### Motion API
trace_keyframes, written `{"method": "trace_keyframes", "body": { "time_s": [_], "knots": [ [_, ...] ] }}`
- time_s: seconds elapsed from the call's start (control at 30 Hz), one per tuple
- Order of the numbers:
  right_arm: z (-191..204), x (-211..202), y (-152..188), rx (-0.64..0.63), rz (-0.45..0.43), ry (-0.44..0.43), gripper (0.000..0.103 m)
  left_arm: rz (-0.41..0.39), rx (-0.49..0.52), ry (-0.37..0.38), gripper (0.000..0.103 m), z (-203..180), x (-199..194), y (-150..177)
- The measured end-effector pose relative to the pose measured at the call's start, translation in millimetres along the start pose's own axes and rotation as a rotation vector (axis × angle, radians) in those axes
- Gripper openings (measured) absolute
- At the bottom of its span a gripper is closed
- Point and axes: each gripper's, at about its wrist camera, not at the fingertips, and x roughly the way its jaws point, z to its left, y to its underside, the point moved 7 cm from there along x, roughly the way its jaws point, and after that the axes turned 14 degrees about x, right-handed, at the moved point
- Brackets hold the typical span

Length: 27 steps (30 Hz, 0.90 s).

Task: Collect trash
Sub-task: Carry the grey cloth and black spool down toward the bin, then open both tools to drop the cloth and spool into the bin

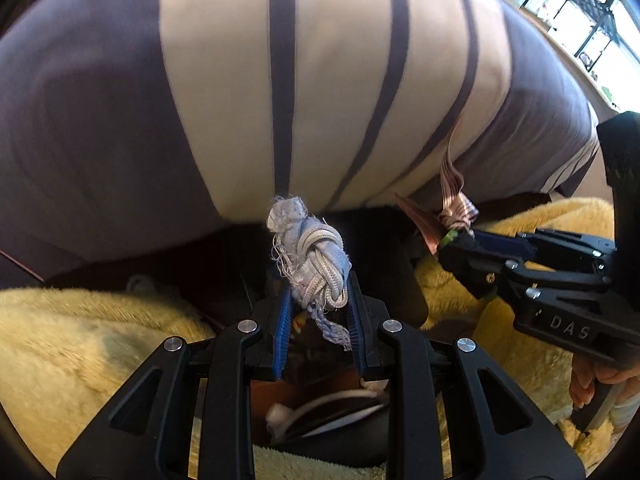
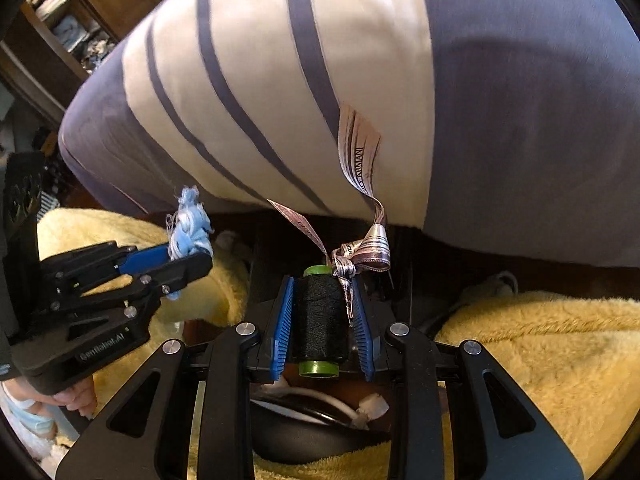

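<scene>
- The left gripper (image 1: 320,300) has its blue ribbed fingers (image 1: 282,328) drawn narrow and pressed on a knotted wad of pale blue-grey cord and frayed thread (image 1: 312,252); the knot stands out past the fingertips and a loose braided tail hangs back between them.
- The right gripper (image 2: 320,312) is likewise clamped narrow, holding a spool of black sewing thread on a green plastic core (image 2: 318,320) lengthwise between its fingers (image 2: 282,328), with a silver-and-pink striped printed ribbon (image 2: 360,184) caught against the right finger and curling up and away.
- Step in hand, as I judge it: both pieces of trash are already picked up and are being carried to wherever they are collected; no bin can be made out for certain in either view.
- The next move calls for finding the receptacle, bringing each load over it, and only then spreading the fingers; the trailing ribbon and frayed threads look likely to snag or cling to the ribbed pads.
- Just beyond both grippers bulges a smooth, taut cushion of purple-grey and cream striped fabric (image 1: 280,80).
- Left and right lies a shaggy yellow plush blanket (image 2: 540,360), deep-piled and soft.
- Near, under the fingers, a white cable with plugs (image 2: 320,400) lies over a dark rounded object I cannot identify.
</scene>
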Motion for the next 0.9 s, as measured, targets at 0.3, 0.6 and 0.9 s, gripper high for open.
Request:
{"method": "trace_keyframes", "body": {
  "time_s": [0.3,0.6,0.9],
  "knots": [
    [-8,21,3,0.023,0.063,0.008,0.029,0.093,-0.039,0.071,0.024,1,28,10],
    [-6,36,9,0.024,0.132,0.005,0.031,0.146,-0.034,0.069,0.025,-2,41,18],
    [-8,30,3,0.050,0.098,-0.005,0.050,0.154,-0.028,0.069,0.029,-1,43,22]
  ]
}}
